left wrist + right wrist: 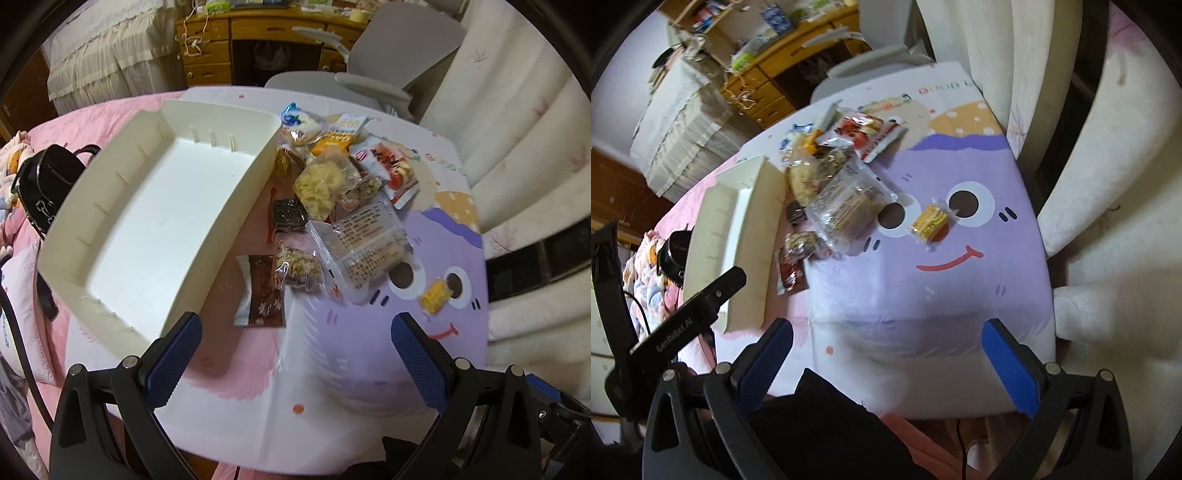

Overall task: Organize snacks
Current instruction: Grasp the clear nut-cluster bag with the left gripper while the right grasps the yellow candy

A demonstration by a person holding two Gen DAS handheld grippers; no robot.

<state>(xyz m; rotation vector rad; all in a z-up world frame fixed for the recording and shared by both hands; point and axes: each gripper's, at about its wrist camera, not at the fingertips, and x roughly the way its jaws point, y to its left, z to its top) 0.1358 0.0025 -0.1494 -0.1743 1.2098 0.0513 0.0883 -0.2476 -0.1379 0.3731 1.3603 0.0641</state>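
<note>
Legibly, "GenRobot.AI" on left gripper (687, 317); jaws apart.

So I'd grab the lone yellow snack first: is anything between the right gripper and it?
Nothing visible. The yellow snack lies alone on the purple mat, bare mat between it and the open right gripper.

Place: I am working in a home bedroom.
Bedding: a pink quilt (92, 122) is lying beside me.
Furniture: a wooden desk (221, 48) and grey chair (402, 48) are standing ahead.
Window: pale curtains (1108, 166) are hanging alongside.
</note>
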